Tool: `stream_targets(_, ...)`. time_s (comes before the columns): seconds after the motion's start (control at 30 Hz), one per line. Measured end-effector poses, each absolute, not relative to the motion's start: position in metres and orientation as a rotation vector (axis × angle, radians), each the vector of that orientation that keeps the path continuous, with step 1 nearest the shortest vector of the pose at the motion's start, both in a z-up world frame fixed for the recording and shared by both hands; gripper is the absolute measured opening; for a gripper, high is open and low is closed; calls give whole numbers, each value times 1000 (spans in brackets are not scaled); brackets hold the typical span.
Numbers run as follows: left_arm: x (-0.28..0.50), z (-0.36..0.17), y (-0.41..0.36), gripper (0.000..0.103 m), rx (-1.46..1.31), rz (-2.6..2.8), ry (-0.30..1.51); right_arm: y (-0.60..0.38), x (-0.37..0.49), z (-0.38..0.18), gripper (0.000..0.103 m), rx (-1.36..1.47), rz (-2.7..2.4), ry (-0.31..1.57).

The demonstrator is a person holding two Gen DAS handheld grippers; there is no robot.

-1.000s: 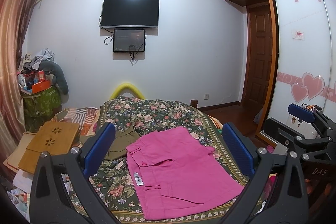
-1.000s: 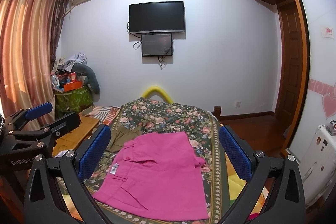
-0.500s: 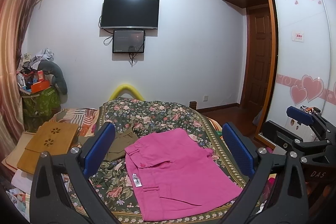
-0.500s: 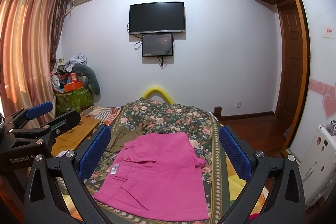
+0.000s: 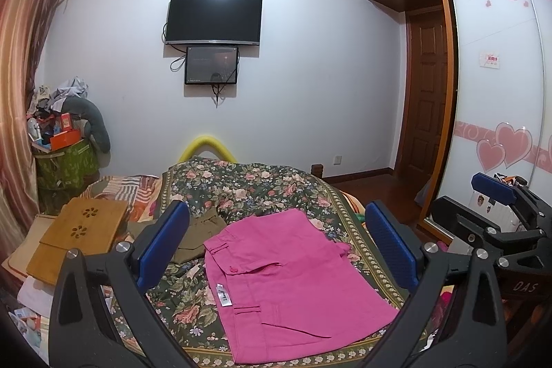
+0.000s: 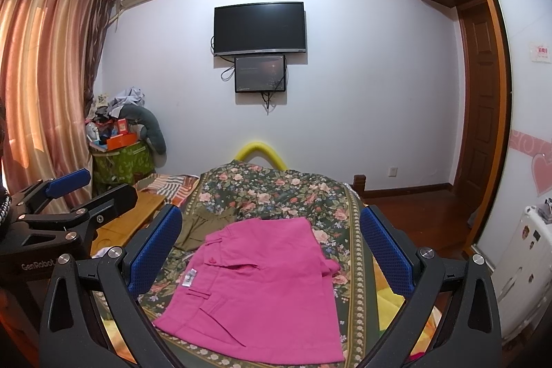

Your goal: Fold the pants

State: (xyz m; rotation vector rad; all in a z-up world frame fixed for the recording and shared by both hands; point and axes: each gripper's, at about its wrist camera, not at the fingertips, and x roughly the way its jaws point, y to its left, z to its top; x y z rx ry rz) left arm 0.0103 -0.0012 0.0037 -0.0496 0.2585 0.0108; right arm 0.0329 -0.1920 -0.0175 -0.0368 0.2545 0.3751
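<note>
Pink pants (image 5: 293,281) lie folded in a flat rectangle on the floral bedspread (image 5: 241,185), with a white tag near the waistband. They also show in the right wrist view (image 6: 258,285). My left gripper (image 5: 276,244) is open and empty, held above and in front of the pants. My right gripper (image 6: 272,247) is open and empty too, also above the pants. The right gripper shows at the right edge of the left wrist view (image 5: 500,230); the left gripper shows at the left edge of the right wrist view (image 6: 69,212).
An olive garment (image 5: 200,230) lies on the bed left of the pants. A wooden lap table (image 5: 76,237) sits at the bed's left. A cluttered green bin (image 5: 65,161) stands by the curtain. A wardrobe (image 5: 500,92) and door (image 5: 427,99) are on the right.
Both grippers have drifted slightly; the view has shifted a little. The pants have not moved and both grippers stay open.
</note>
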Motion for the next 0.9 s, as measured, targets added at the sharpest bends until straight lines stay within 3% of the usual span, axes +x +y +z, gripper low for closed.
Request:
stream_targets(0.5,49,-21,5,103,-49,38,333,-200,63,-44,102,-29,336,325)
stream_targets(0.9,149,-101,38,103,-51,91,593,-229,146,-124,102,-41,245,592)
